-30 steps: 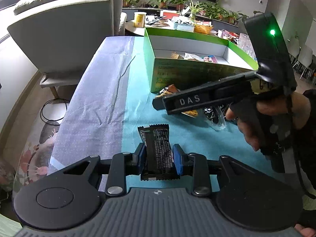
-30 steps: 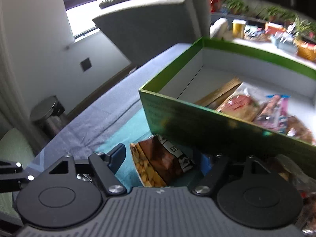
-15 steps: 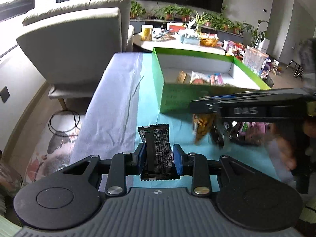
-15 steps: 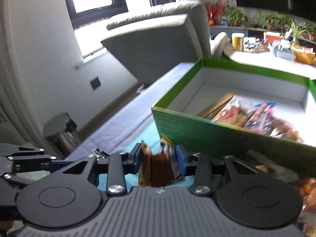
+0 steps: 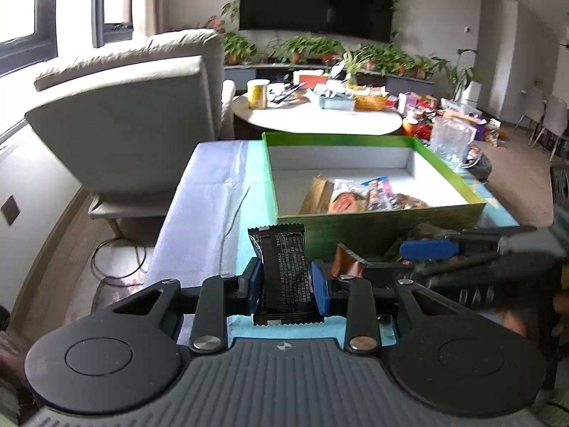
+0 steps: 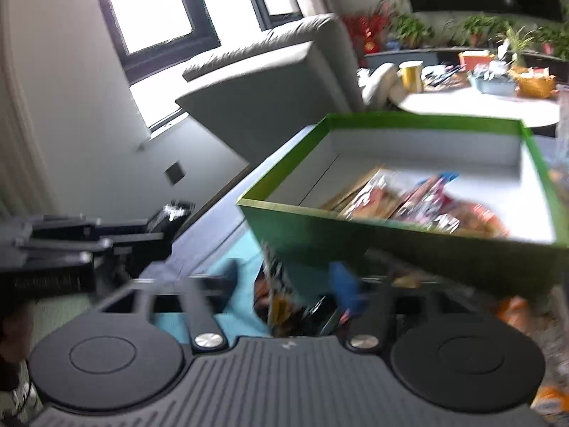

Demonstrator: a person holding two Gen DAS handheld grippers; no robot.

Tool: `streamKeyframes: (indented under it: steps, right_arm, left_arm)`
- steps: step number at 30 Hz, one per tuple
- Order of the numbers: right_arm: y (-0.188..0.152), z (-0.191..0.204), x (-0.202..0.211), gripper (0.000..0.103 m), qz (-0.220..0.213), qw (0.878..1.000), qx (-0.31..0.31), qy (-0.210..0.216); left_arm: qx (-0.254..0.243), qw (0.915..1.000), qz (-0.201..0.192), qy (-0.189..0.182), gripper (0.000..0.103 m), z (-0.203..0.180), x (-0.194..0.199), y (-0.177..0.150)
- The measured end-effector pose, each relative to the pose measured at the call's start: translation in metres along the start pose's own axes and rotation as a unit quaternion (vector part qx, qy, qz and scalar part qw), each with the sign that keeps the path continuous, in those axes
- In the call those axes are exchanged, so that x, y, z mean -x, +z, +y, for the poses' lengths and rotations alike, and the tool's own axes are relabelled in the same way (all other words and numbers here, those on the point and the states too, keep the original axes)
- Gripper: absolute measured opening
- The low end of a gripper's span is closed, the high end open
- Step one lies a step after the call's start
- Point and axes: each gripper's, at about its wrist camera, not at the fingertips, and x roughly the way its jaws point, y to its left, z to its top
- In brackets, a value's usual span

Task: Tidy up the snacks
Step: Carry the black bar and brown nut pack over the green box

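Two hand-held grippers are at work over one tabletop covered in blue and pale purple cloth. The left hand-held gripper is clenched on one black snack bar, which stands upright between its blue pads above the cloth, just short of the near wall of the single green box. The right hand-held gripper has one orange-and-brown snack packet between its fingers; the view is badly smeared, so I cannot tell whether the jaws are truly pressing on it.

Inside the box, bunched against the near wall, lie about four packets: one long tan one, one pale one with a reddish picture, one blue-edged one and one brown one. The rest of the white floor is bare.

The left wrist view shows the right tool from the side, low to its right, with the brown packet edge beside it. It also takes in one grey armchair and one round white table crowded with clutter. The right wrist view shows more loose orange wrappers on the cloth in front of the box, and the left tool off to its left.
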Motion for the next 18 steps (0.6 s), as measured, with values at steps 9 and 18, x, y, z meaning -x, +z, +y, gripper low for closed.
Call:
streamKeyframes:
  steps: [9,18]
  right_arm:
    - [-0.008,0.033,-0.048,0.046,0.059,0.993,0.093,-0.032]
    - [0.010,0.026,-0.003,0.037,-0.022,0.997,0.052,-0.054]
  left_arm:
    - [0.017,0.9997,0.003,0.016,0.028,0.013,0.001,-0.002]
    - [-0.001,0.9997,-0.023,-0.007,0.028,0.000,-0.004,0.018]
